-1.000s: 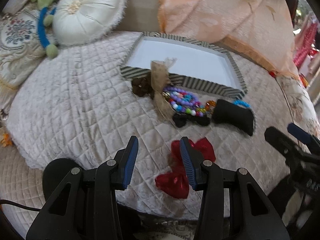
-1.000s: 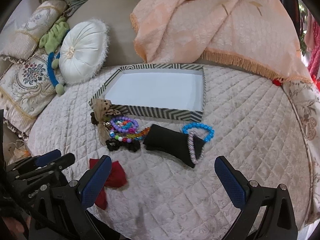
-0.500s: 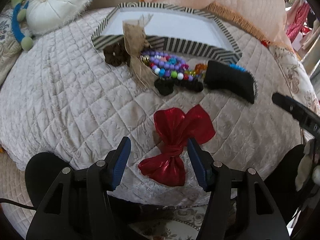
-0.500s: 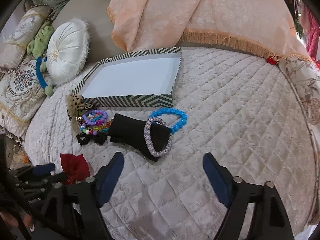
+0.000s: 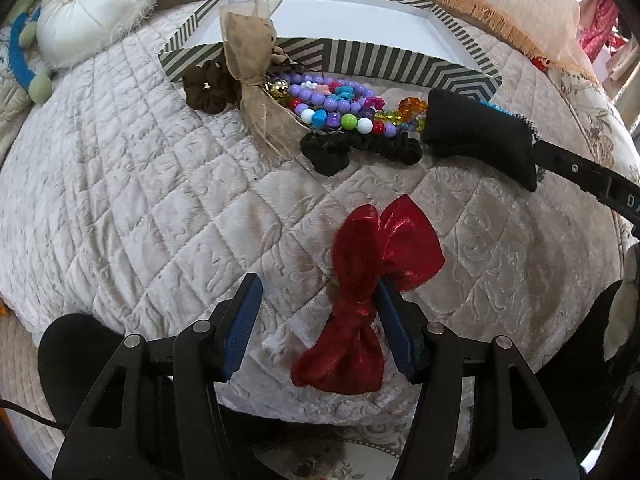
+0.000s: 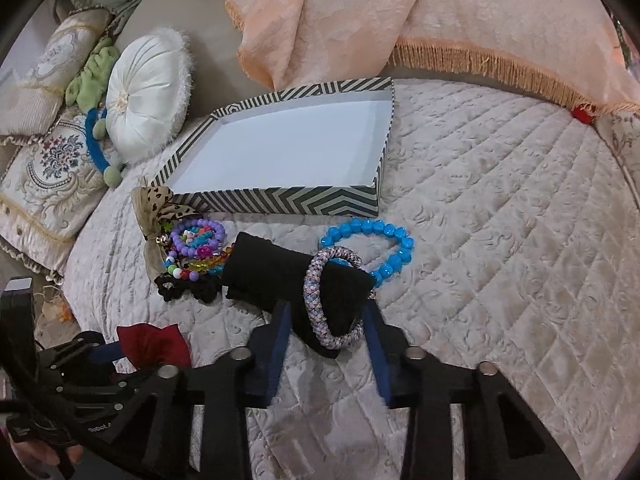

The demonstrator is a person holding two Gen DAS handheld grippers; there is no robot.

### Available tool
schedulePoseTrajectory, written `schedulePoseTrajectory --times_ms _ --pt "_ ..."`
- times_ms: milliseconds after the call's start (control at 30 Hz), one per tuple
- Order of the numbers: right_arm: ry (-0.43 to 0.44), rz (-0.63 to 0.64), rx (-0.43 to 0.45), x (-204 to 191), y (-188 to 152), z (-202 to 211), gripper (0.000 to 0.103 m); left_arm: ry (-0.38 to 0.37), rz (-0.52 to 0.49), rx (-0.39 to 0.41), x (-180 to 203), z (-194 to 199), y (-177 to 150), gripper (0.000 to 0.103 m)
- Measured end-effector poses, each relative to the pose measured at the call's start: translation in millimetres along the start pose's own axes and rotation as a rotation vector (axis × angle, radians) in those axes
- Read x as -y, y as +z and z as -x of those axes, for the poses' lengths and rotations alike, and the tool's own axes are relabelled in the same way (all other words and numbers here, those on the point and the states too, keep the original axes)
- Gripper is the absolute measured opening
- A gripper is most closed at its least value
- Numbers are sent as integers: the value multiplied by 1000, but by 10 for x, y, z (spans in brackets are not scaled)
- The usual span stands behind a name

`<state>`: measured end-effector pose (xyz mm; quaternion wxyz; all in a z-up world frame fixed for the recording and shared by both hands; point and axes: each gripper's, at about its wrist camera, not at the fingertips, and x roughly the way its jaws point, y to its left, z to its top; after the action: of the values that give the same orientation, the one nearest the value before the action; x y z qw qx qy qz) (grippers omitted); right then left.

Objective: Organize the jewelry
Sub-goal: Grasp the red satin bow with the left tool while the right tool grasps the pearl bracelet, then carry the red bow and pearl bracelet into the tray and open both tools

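A red bow [image 5: 368, 292] lies on the quilted bed between the fingers of my left gripper [image 5: 316, 300], which is open; its right pad touches the bow's knot. My right gripper [image 6: 326, 312] is open around the near end of a black cushion [image 6: 296, 276] that carries a braided pastel bracelet [image 6: 320, 300]. A blue bead bracelet [image 6: 380, 244] lies behind it. Coloured bead bracelets [image 5: 340, 104], a black scrunchie [image 5: 360, 148], a brown scrunchie [image 5: 208, 88] and a beige ribbon bow [image 5: 252, 64] lie before the striped empty tray [image 6: 288, 200].
A round white cushion [image 6: 148, 92], embroidered pillows [image 6: 52, 168] and a green and blue plush toy [image 6: 96, 92] sit at the left. A peach fringed throw [image 6: 420, 12] hangs behind the tray. The bed edge [image 5: 320, 412] is close below the left gripper.
Both grippers moved forward and down. The left one came around the red bow. The right one closed in from wide open and now brackets the black cushion's end.
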<state>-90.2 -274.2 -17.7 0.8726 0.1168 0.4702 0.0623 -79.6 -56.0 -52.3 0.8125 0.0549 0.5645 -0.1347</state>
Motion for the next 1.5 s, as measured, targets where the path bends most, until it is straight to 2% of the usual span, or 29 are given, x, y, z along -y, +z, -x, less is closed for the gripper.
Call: schedulePoseTrajectory --times_ms 133,200,267,333,533,700,933,1200,1500 --pt "30 -37 7 83 -18 7 20 -13 -8 14 5 -19 22 58" --pt "55 -55 1 118 -26 2 17 -18 -13 21 2 -17 26 52" --pt "59 -56 9 127 -35 17 13 -23 -19 34 14 13 24 29" --pt "68 -67 23 134 -39 72 9 -32 -17 41 8 49 27 18" --pt "77 -80 68 215 -58 286 7 -62 12 58 -97 159 26 15" --pt "71 -99 99 282 -66 473 6 -72 22 105 -132 345 44 15" --pt "82 -68 140 156 21 666 6 -101 49 144 -203 558 130 15" --pt "101 -46 154 19 135 668 6 -61 69 194 -304 751 289 15" --pt "93 -5 152 -104 394 559 6 15 81 251 -479 780 693 15"
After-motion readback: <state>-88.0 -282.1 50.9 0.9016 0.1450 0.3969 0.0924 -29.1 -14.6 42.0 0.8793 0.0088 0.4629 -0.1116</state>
